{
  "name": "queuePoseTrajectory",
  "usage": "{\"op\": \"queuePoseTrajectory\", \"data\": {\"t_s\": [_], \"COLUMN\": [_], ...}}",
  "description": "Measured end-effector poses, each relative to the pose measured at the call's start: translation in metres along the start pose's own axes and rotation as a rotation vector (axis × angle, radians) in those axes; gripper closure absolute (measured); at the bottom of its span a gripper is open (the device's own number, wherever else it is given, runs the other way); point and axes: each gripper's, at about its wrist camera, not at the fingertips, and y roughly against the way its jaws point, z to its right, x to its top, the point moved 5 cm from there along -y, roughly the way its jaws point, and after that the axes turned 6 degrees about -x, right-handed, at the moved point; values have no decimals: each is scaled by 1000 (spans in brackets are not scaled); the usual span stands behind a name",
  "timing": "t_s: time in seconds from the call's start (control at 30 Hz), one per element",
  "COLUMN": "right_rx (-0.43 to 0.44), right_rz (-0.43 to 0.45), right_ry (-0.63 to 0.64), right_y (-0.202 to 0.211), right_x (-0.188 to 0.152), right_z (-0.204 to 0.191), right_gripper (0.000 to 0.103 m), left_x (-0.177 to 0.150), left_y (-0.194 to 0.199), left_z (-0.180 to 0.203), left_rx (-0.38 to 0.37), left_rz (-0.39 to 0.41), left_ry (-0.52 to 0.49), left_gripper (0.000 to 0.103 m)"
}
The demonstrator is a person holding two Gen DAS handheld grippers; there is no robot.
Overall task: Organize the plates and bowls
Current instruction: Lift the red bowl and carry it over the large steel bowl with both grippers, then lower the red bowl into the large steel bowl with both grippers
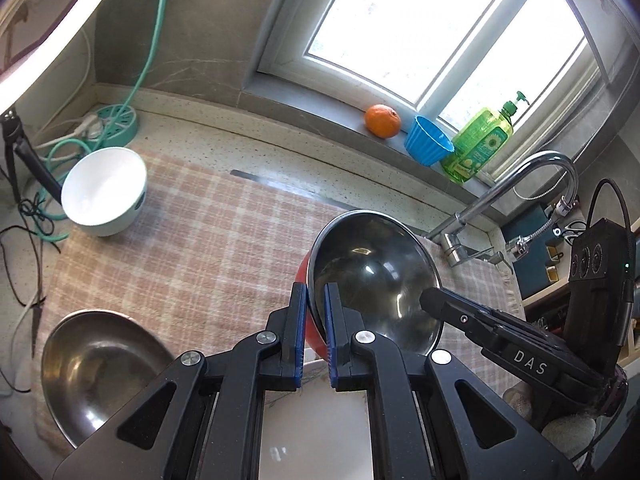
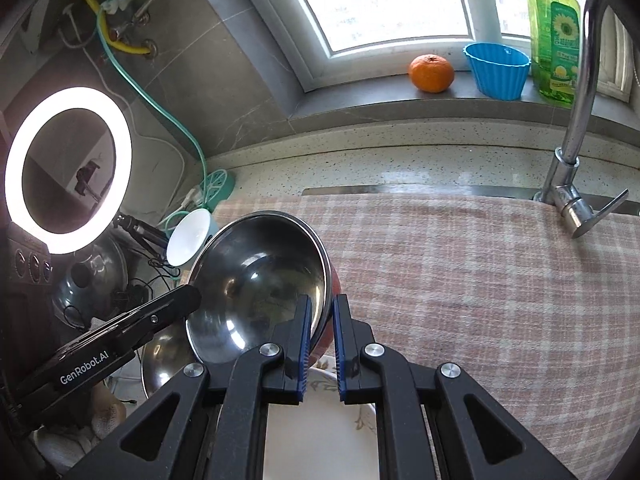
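Observation:
A steel bowl with a red outside (image 1: 376, 272) (image 2: 256, 276) hangs tilted above the checked cloth, gripped from two sides. My left gripper (image 1: 316, 294) is shut on its near rim, blue pads inside and outside the wall. My right gripper (image 2: 322, 302) is shut on the opposite rim; it also shows at the right in the left wrist view (image 1: 430, 300). A white plate (image 2: 320, 420) (image 1: 316, 420) lies below the grippers. A white bowl (image 1: 104, 192) (image 2: 188, 240) stands at the cloth's far left, and another steel bowl (image 1: 92, 372) (image 2: 160, 364) sits near the front left.
A checked cloth (image 2: 480, 280) covers the counter. The faucet (image 2: 576, 152) stands at the right. An orange (image 2: 431, 73), a blue cup (image 2: 498, 70) and a green soap bottle (image 2: 554, 36) line the window sill. A ring light (image 2: 68, 170), cables and a teal power strip (image 1: 118, 120) crowd the left.

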Motion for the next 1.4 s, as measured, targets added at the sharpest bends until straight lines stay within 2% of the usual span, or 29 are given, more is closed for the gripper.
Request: {"op": "queuePoseTrajectory", "data": {"t_s": [0.4,0.93,1.4], "right_rx": [39,87,100], "right_rz": [-28,-62,-129], "right_ry": [85,179,255], "right_y": [-15,-26,-51], "right_x": [-13,-29,-52], "right_z": [-60,-115,-150], "right_gripper": [93,93,93], "left_x": [-10,-26,-51], "left_y": [36,74,86], "left_z": [-47,-90,-129], "left_rx": [34,74,104], "left_rz": [43,87,62], "left_ry": [73,149,217], "left_gripper": [96,96,96]}}
